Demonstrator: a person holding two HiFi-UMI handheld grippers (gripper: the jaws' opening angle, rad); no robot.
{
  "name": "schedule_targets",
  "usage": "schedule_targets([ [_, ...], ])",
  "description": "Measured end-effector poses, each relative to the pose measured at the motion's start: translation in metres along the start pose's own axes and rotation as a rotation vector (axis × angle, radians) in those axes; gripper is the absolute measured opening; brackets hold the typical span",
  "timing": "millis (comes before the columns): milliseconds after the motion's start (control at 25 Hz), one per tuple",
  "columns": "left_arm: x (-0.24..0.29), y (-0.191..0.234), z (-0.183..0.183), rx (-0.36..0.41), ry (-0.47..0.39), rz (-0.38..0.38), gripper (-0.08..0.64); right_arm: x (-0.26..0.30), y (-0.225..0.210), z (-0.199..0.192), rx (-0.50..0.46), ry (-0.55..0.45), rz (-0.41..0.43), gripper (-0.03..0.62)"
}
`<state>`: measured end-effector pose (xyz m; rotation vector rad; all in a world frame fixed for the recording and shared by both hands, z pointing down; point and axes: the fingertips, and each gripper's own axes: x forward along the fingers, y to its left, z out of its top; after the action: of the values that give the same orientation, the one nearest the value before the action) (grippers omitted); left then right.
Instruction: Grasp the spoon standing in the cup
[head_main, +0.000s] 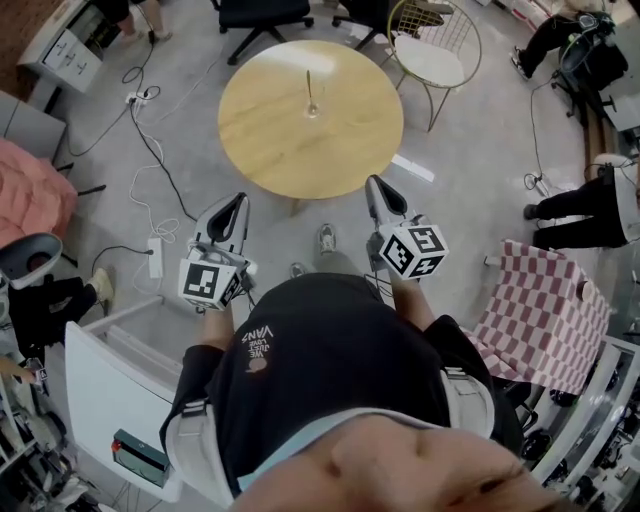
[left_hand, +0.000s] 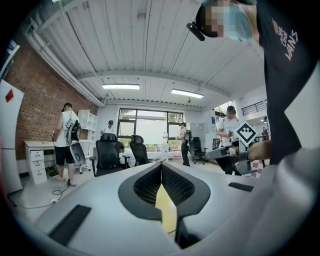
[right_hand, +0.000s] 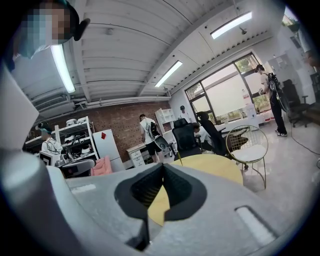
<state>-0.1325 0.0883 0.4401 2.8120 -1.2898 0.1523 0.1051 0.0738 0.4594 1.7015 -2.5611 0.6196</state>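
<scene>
Both grippers, left (head_main: 234, 206) and right (head_main: 377, 190), jaws pressed together on nothing, hang short of the round table (head_main: 270, 135), well apart from the spoon (head_main: 309, 85) standing in its cup (head_main: 312, 108).

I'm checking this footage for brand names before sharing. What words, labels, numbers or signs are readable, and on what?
"VANS": on the black shirt, upside down in the head view; the small print by it is too small to read.
No letters: the square markers on the left gripper and right gripper are patterns only.
No words: a red diamond on the white cabinet.
</scene>
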Motion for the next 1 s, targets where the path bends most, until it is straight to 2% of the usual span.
schedule_targets([
  [560, 0.052, 0.021, 0.009, 0.0, 0.002, 0.043, 0.012, 0.055, -0.028, 0.022, -0.006, 0.029, 0.07, -0.002],
  [1000, 0.119, 0.019, 0.009, -0.011, 0.004, 0.082, 0.012, 0.091, -0.079, 0.037, -0.012, 0.06, 0.124, -0.002],
])
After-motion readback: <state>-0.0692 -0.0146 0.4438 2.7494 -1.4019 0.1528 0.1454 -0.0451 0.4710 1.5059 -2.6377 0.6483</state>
